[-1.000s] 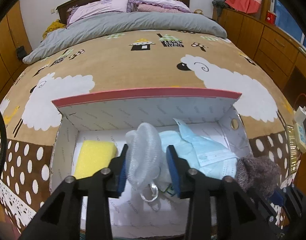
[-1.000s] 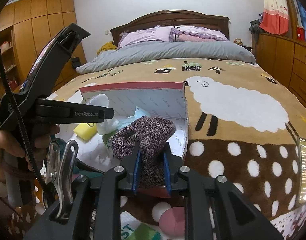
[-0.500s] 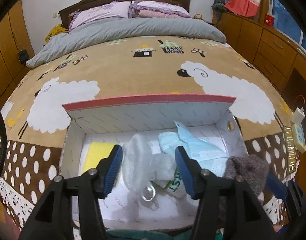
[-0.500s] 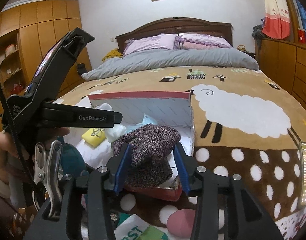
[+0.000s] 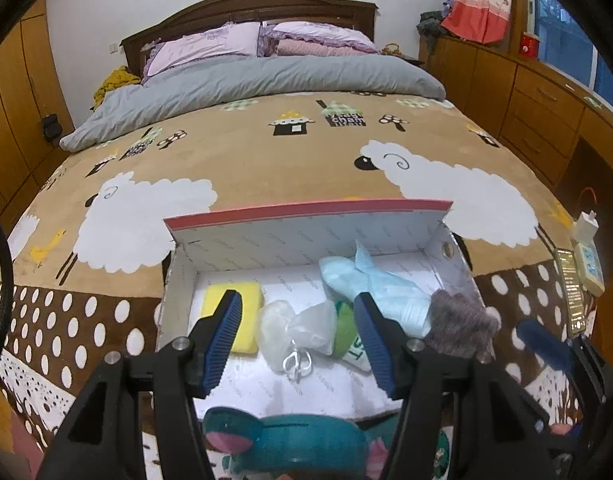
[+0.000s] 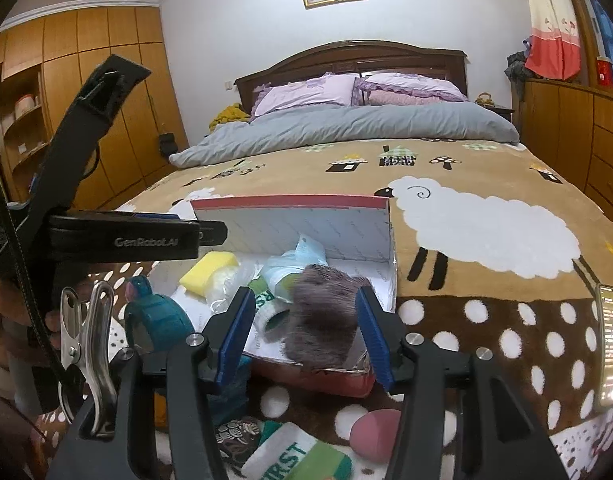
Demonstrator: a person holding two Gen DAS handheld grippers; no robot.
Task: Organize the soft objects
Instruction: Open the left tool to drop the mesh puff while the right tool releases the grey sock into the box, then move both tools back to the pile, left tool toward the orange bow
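Left gripper (image 5: 298,332) is wide, nothing pinched, plastic bag (image 5: 296,326) lying in the box (image 5: 306,232). Right gripper (image 6: 302,328) is opening around the fuzzy sock (image 6: 322,320), pads clear.

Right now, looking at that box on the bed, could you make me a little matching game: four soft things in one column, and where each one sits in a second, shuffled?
Things:
1. yellow sponge
2. clear plastic bag
3. grey knitted sock
4. pink sponge egg

Places:
A. on the blanket, outside the box
B. draped over the box's near right edge
C. left end of the box floor
D. middle of the box floor, just right of the yellow sponge

Pairs: 1-C, 2-D, 3-B, 4-A
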